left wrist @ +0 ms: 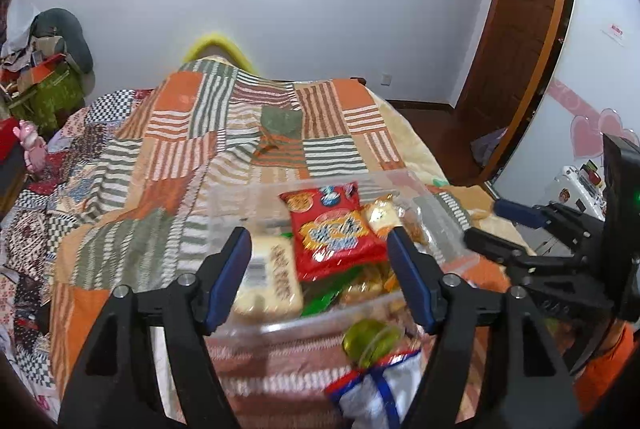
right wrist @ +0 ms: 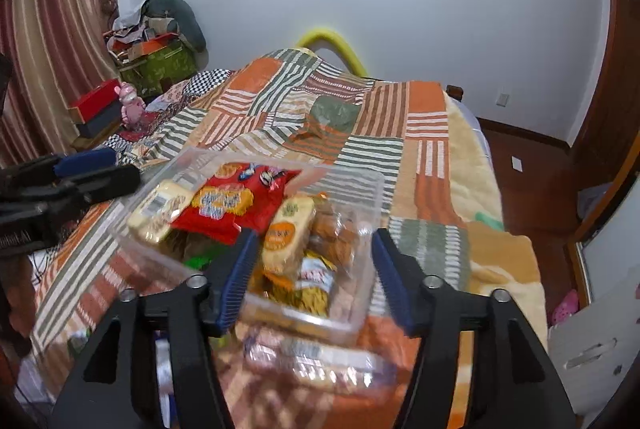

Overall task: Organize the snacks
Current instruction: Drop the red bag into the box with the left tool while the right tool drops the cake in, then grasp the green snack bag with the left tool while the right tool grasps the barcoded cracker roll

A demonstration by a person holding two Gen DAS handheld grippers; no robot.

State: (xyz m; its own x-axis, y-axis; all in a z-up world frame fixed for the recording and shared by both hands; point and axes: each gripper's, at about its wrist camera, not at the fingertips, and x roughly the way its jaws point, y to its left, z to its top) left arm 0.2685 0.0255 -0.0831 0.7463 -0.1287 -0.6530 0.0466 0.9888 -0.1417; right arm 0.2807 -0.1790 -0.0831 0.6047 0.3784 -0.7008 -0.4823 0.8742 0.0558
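Observation:
A clear plastic box (left wrist: 430, 203) (right wrist: 372, 197) sits on the patchwork bedspread, filled with snack packs. A red snack bag (left wrist: 334, 229) (right wrist: 236, 203) lies on top, with pale biscuit packs (left wrist: 266, 279) (right wrist: 162, 209) beside it. My left gripper (left wrist: 320, 281) is open and empty, hovering over the box's near side. My right gripper (right wrist: 312, 277) is open and empty above the box's right end; it also shows in the left wrist view (left wrist: 504, 229). A white and blue pack (left wrist: 380, 385) and a green round item (left wrist: 366, 343) lie in front of the box.
The bed (left wrist: 192, 157) (right wrist: 424, 165) fills the middle. Boxes and clutter (left wrist: 44, 77) (right wrist: 156, 57) stand at the far left by the wall. A wooden door (left wrist: 516, 29) is at the right. Another wrapped pack (right wrist: 312, 353) lies near the box's front.

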